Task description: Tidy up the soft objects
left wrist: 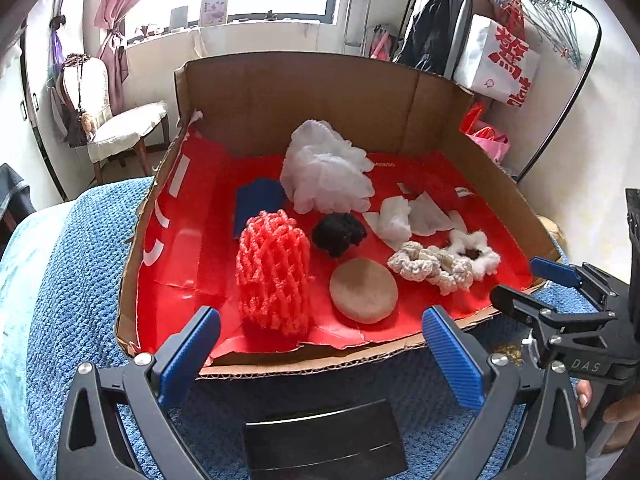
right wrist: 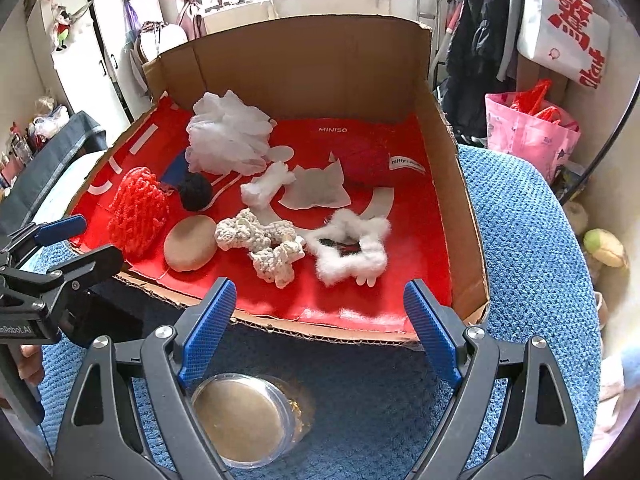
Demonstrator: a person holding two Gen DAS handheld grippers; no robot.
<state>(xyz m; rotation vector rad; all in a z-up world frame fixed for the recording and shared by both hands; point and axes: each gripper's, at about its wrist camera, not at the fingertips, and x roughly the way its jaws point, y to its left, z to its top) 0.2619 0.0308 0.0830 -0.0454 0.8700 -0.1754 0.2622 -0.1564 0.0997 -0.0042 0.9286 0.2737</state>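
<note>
Tools: left tool (left wrist: 320,354) and right tool (right wrist: 316,330) are both hanging released, holding nothing, near the box (left wrist: 304,88).
Soft things: net sleeve (left wrist: 274,272), mesh puff (left wrist: 326,168), round sponge (left wrist: 363,290) and scrunchies (right wrist: 260,240) are lying scattered inside the box.
Progress: nothing is showing as grouped; the stage is unclear.
Writing: "MINISO" (right wrist: 333,129) is reading on the red liner.
</note>
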